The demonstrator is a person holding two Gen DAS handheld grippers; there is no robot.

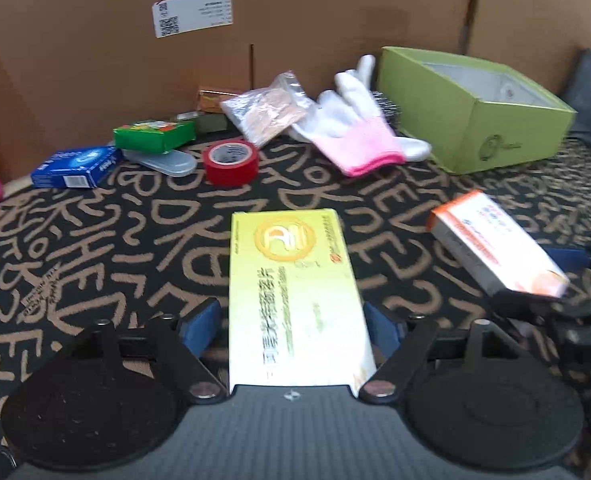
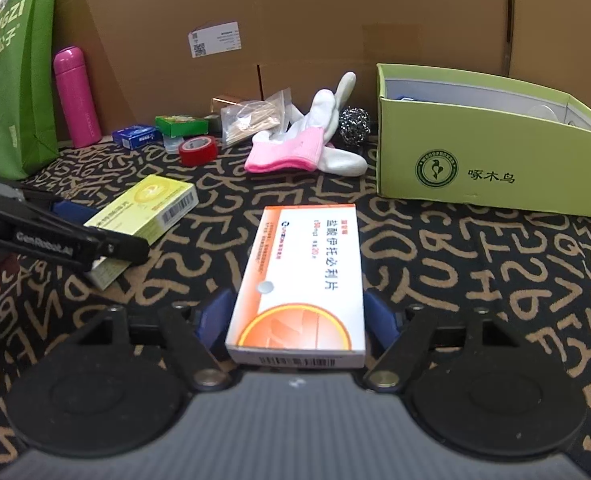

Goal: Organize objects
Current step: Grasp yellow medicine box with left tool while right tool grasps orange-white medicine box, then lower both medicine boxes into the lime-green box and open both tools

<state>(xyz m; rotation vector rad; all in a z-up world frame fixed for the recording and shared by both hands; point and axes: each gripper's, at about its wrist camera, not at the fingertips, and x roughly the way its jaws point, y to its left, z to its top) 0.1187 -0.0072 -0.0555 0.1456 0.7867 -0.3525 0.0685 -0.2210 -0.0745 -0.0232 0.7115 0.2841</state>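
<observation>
In the left wrist view, a yellow-green medicine box (image 1: pixel 291 288) lies lengthwise between the blue pads of my left gripper (image 1: pixel 291 320), which is shut on its near end. The right wrist view shows that box (image 2: pixel 147 208) at the left, with my left gripper (image 2: pixel 99 228) on it. My right gripper (image 2: pixel 299 316) is shut on an orange-and-white medicine box (image 2: pixel 303 280), held just above the patterned cloth (image 2: pixel 455 280). From the left wrist the orange box (image 1: pixel 495 244) shows at the right, in my right gripper (image 1: pixel 551 280).
An open green carton (image 2: pixel 475 176) stands at the back right. Along the cardboard wall (image 2: pixel 295 20) lie pink-cuffed white gloves (image 2: pixel 295 152), a steel scourer (image 2: pixel 354 124), a bag of sticks (image 2: pixel 251 120), red tape (image 2: pixel 197 148), green (image 2: pixel 181 125) and blue (image 2: pixel 135 136) boxes, a pink flask (image 2: pixel 73 96) and a green bag (image 2: pixel 15 92).
</observation>
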